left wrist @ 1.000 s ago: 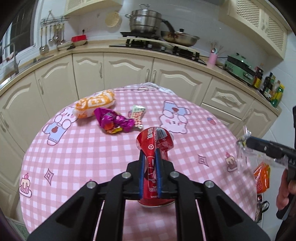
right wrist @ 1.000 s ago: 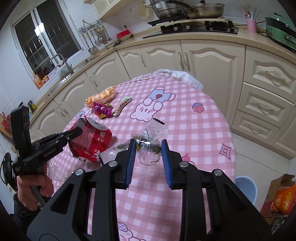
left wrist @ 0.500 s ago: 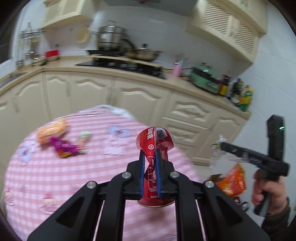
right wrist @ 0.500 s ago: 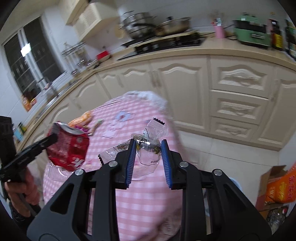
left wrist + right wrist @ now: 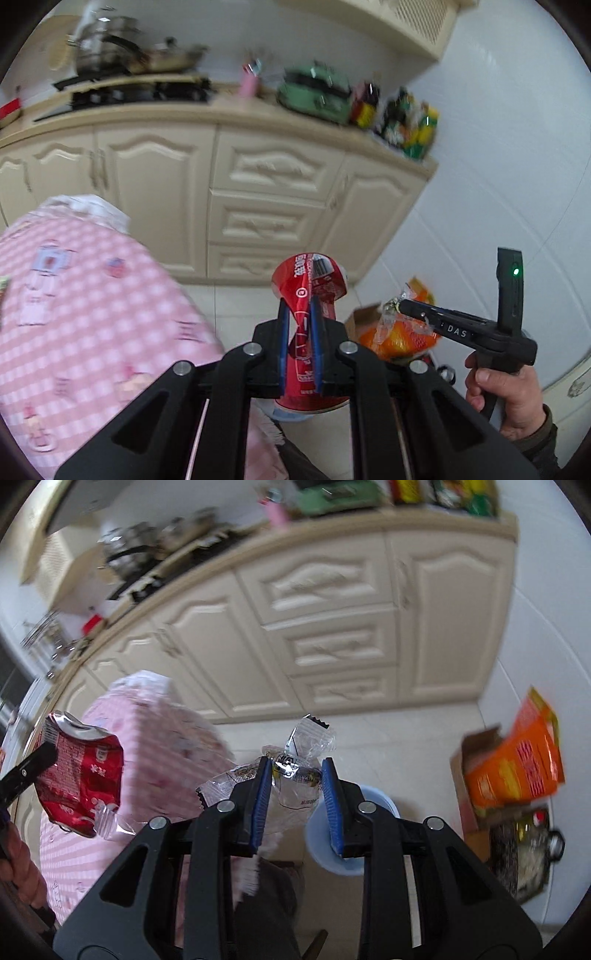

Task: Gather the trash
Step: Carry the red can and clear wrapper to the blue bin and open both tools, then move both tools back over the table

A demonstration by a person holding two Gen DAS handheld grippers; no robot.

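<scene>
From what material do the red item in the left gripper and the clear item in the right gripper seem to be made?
The red can in the left gripper looks like thin painted metal, probably aluminium: glossy, printed, and pinched inward between the pads without tearing. The clear wrapper in the right gripper looks like thin plastic film: see-through, creased, shiny, with a serrated edge.

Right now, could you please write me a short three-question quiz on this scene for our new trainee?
1. True or false: the left claw is shut on the crushed red can.
2. What does the right claw hold? A) a spoon B) clear plastic wrappers C) a sponge
3. Fill in: the round bin on the floor beyond the right claw is light ____.

Key: 1 true; 2 B; 3 blue.
</scene>
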